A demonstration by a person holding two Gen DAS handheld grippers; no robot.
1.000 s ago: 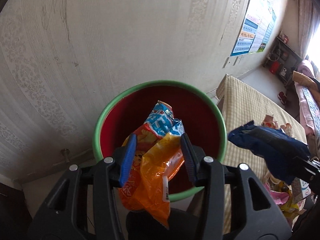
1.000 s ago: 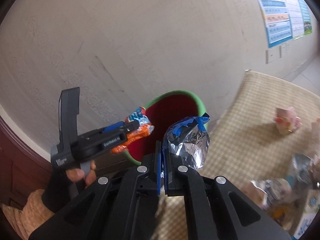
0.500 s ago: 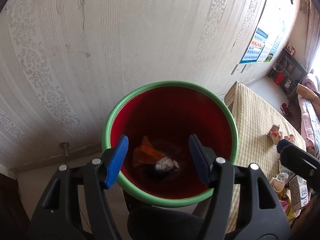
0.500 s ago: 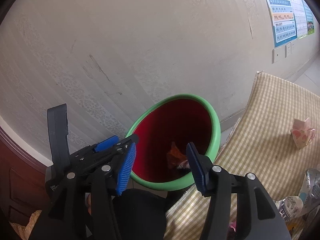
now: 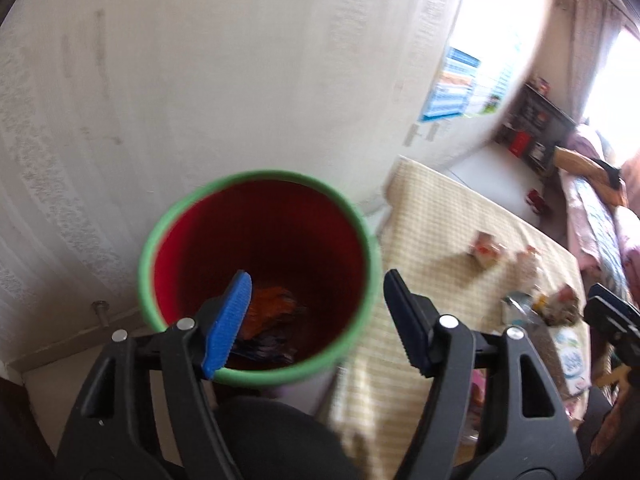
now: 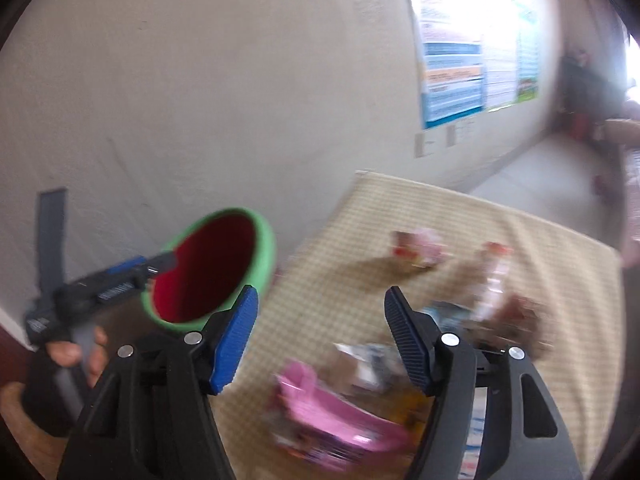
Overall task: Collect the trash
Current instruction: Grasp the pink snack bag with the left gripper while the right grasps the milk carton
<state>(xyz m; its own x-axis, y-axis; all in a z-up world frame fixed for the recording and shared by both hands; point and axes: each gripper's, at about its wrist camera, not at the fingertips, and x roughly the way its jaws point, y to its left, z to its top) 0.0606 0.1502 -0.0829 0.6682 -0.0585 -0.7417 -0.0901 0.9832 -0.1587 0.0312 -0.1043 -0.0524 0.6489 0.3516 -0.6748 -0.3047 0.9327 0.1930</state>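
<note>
1. The left gripper [image 5: 316,320], low in frame, has jaws that have just been opening, empty.
2. The right gripper [image 6: 320,340] likewise gapes empty, just opened.
3. Wrappers [image 5: 268,320] lie inside the red bin [image 5: 256,376], centre frame.
4. More trash [image 6: 328,412] litters the checked cloth [image 6: 440,216], lower right.

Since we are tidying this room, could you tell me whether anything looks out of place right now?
Yes: wrappers and cartons are strewn over the checked cloth beside the red bin instead of inside it. The bin already holds some wrappers. Both the left gripper and right gripper are open and empty.
</note>
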